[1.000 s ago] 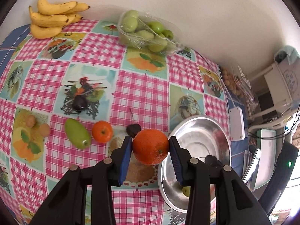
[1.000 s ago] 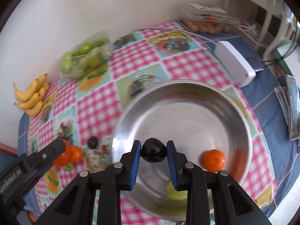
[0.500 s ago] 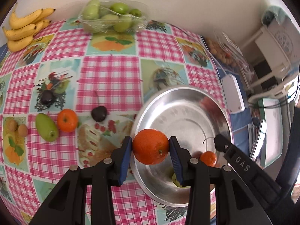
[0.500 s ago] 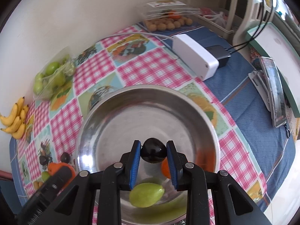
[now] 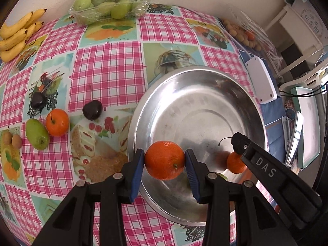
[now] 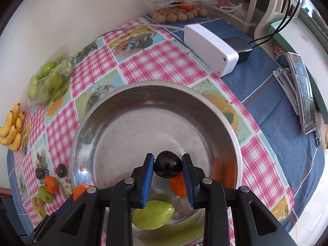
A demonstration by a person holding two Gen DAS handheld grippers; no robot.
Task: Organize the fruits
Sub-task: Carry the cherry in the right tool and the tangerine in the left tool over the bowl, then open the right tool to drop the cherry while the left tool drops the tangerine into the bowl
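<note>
Since the earlier frames both grippers have come in over the wide steel bowl (image 5: 196,94): the left gripper (image 5: 165,162), which was above the checked cloth, now hangs over the bowl's near-left rim, and the right gripper (image 6: 167,165) sits lower and closer above the bowl floor. The left fingers (image 5: 137,170) are clenched on a large round orange (image 5: 164,160), held off the surface. The right fingers (image 6: 148,176) grip a small dark plum-like fruit (image 6: 168,164) the same way, in the air. Inside the bowl lie a small tangerine (image 5: 235,163) and a pale green oblong fruit (image 6: 152,215), both near its near side. On the pink checked worktop (image 5: 106,69) left of the bowl lie a dark cherry (image 5: 92,109), another small tangerine (image 5: 57,122) touching a green oblong fruit (image 5: 37,134), and a second dark fruit (image 5: 38,100). Further back stand a clear tray of green fruits (image 5: 108,6) and a bunch of yellow bananas (image 5: 18,34) by the wall.
</note>
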